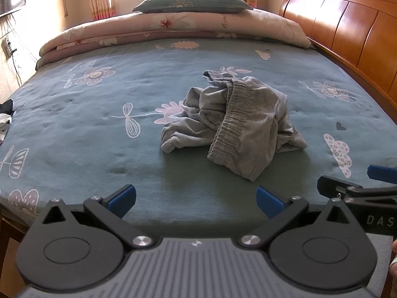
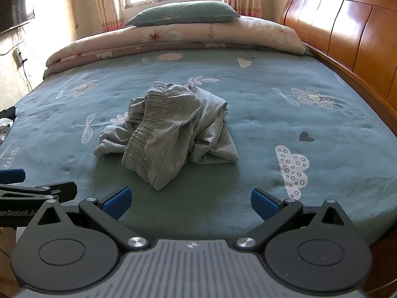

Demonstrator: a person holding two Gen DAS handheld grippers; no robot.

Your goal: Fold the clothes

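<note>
A crumpled grey garment [image 1: 235, 121] with a ribbed elastic waistband lies in a heap in the middle of the bed; the right wrist view shows the same grey garment [image 2: 171, 134]. My left gripper [image 1: 196, 202] hovers over the near edge of the bed, short of the heap, open with nothing between its blue pads. My right gripper [image 2: 191, 203] is beside it, also open and empty, and apart from the cloth. Part of the right gripper [image 1: 372, 183] shows at the right edge of the left wrist view.
The bed has a blue-green sheet [image 1: 99, 124] printed with flowers and clouds. A folded pink quilt [image 1: 173, 29] and a green pillow [image 1: 191, 1] lie at the far end. A wooden headboard [image 1: 347, 24] runs along the right. Dark and white cloth [image 1: 6, 116] sits at the left edge.
</note>
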